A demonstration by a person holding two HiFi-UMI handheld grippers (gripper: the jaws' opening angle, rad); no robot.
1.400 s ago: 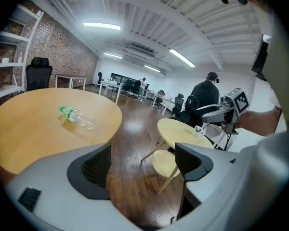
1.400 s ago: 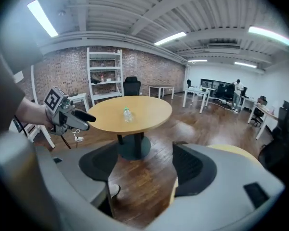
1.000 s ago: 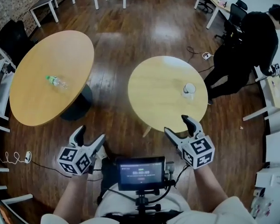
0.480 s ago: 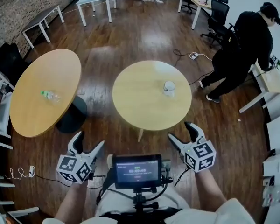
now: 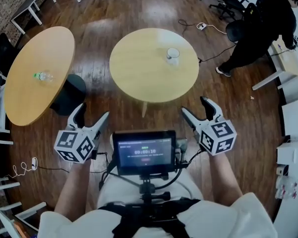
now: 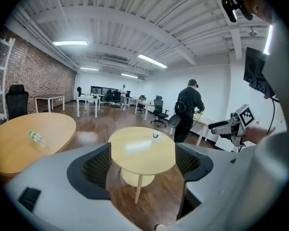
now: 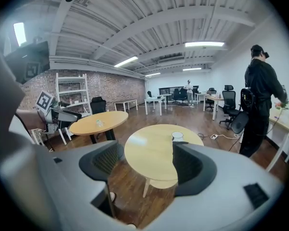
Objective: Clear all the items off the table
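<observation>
- The round tabletop [image 5: 139, 68] stands on one pale leg on the dark wooden floor [image 5: 139, 4]. Its light wood surface is bare but for one thing.
- A pale cup [image 5: 172, 56] stands upright on the round tabletop, toward its far right edge as seen from the wearer's side.
- The left tongs [image 5: 93, 110] are held off the near left side of the round tabletop, over the floor. Their jaws are spread wide with nothing between them. In the left gripper view, the round tabletop and the cup show through the gap.
- The right tongs [image 5: 194, 105] are held off the near right side of the round tabletop, clear of its edge. They too are released and empty, and the jaws frame the round tabletop in the right gripper view.
- A small screen [image 5: 144, 151] sits on the near side of the round tabletop, between the two tongs and close to the wearer's body.
- A second tabletop [image 5: 30, 100], oval and of the same light wood, stands to the left of the round tabletop with a strip of floor between them. A clear bottle [image 5: 42, 76] lies on its side on it.
- A person in black [image 5: 260, 24] stands beyond the far right of the round tabletop, well apart from it.
</observation>
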